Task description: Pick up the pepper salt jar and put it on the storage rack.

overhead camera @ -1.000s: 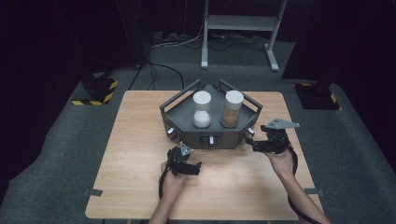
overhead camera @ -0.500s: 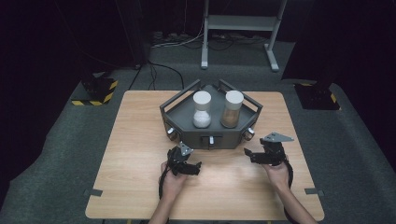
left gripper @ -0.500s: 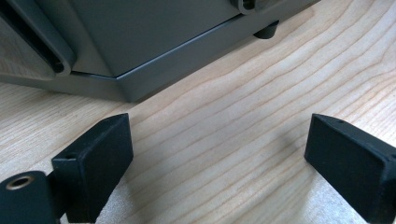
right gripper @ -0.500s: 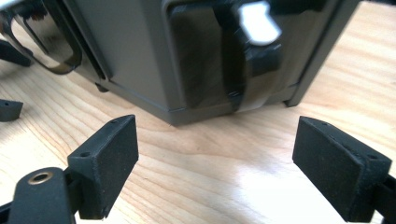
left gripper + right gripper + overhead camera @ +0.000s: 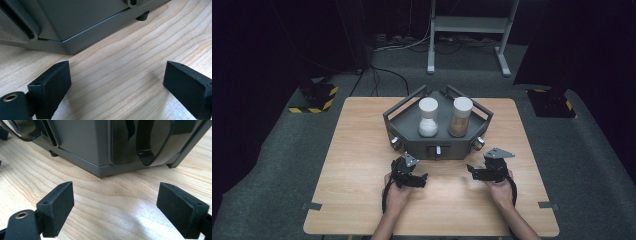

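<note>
Resting low on the wooden table [image 5: 362, 200], we have both tools parked just in front of the grey tray [image 5: 412, 145], so we judge this to be the approach step, before any contact. On the left, our left gripper [image 5: 414, 176] sits near the tray's front left corner; in the left gripper view its jaws stand wide apart with bare wood grain between them, nothing held, and the tray's lower edge [image 5: 82, 37] lies close ahead but clear of the fingertips [image 5: 53, 87]. At the middle of the table the tray stands with two containers in it: a white-filled jar [image 5: 428, 119] on the left and a brown-filled jar [image 5: 460, 117] just beside it on the right, both upright with pale lids, apart from each other. On the right, our right gripper [image 5: 477, 172] rests near the tray's front right corner, its grey plate on top; in the right gripper view its jaws are likewise spread wide and empty, facing the tray's corner wall [image 5: 100, 152] and a dark handle-like loop [image 5: 146, 155].

Next, we think, each tool must lift off the table and travel forward, either up over the tray's rim to a jar or to the side handles; which one is meant we cannot tell. Either way the wide opening should suit a jar's body, closing squarely and gently.
</note>
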